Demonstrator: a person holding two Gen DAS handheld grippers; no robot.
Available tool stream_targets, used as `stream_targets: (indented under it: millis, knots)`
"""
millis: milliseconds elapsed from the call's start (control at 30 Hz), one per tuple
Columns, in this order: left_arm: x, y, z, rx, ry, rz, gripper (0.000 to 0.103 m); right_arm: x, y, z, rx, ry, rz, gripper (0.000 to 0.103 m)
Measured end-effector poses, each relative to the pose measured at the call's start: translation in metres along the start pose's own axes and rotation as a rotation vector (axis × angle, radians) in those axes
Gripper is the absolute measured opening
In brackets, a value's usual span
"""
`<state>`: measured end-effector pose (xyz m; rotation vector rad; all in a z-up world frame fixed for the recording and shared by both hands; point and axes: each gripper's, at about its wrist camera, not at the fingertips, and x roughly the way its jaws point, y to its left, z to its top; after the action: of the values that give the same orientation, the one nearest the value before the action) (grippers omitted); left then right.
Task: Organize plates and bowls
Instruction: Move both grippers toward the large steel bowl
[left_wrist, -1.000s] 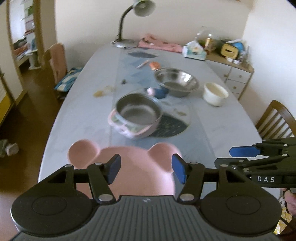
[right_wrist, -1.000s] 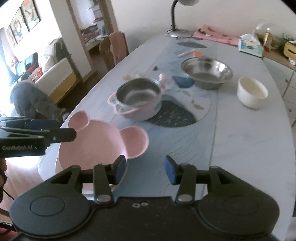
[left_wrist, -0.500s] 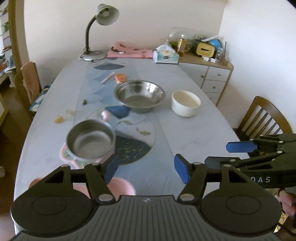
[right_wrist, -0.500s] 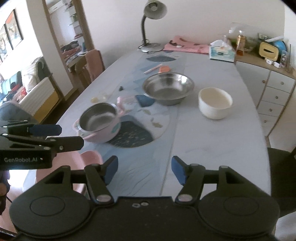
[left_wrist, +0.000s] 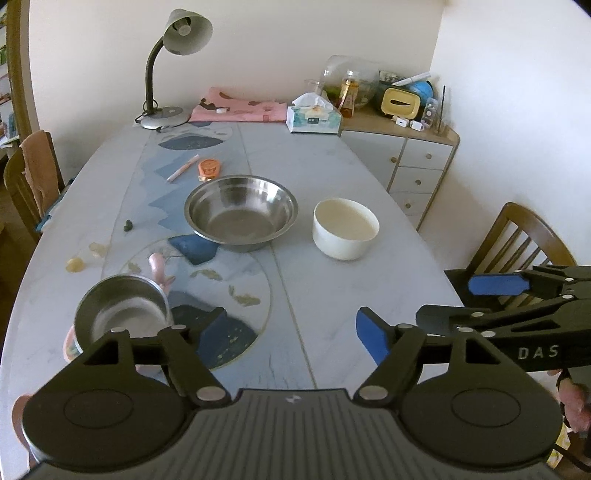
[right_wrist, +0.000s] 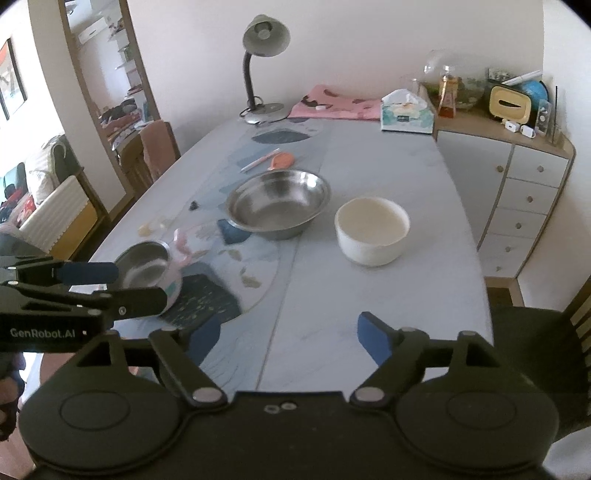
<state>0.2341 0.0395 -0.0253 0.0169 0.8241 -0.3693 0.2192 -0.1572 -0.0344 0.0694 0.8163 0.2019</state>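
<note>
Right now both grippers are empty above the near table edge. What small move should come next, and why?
Probably bring the right gripper forward toward the white bowl. Its jaws are opening with nothing between them, the bowl stands alone on that gripper's side, and the table between them is bare. The left gripper, also opening and empty, sits nearer the small steel bowl.

Soft daylight, moderately bright, strongest from the room at far left of the right wrist view. Tabletop (left_wrist: 332, 295) evenly lit with faint shadows; mild glare inside the steel bowl (left_wrist: 241, 212). Strong fisheye bending, dark vignetted corners. Small steel pot (right_wrist: 147, 266) slightly motion-blurred.
</note>
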Motion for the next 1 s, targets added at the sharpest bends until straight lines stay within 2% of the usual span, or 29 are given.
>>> stream_targets:
  millis: [100, 467, 833, 1000]
  knots:
    - [0.013, -0.005, 0.009, -0.021, 0.007, 0.003, 0.077, 0.004, -0.015, 0.007, 0.001, -0.005, -0.005, 0.090]
    - [0.064, -0.010, 0.058, -0.064, 0.011, 0.069, 0.077, 0.034, -0.058, 0.050, -0.020, -0.016, -0.026, 0.097]
    - [0.123, 0.019, 0.106, -0.109, 0.033, 0.211, 0.077, 0.094, -0.070, 0.108, -0.082, -0.003, -0.048, 0.098]
    - [0.150, 0.039, 0.120, -0.153, 0.040, 0.204, 0.077, 0.128, -0.069, 0.128, -0.101, 0.017, -0.044, 0.098]
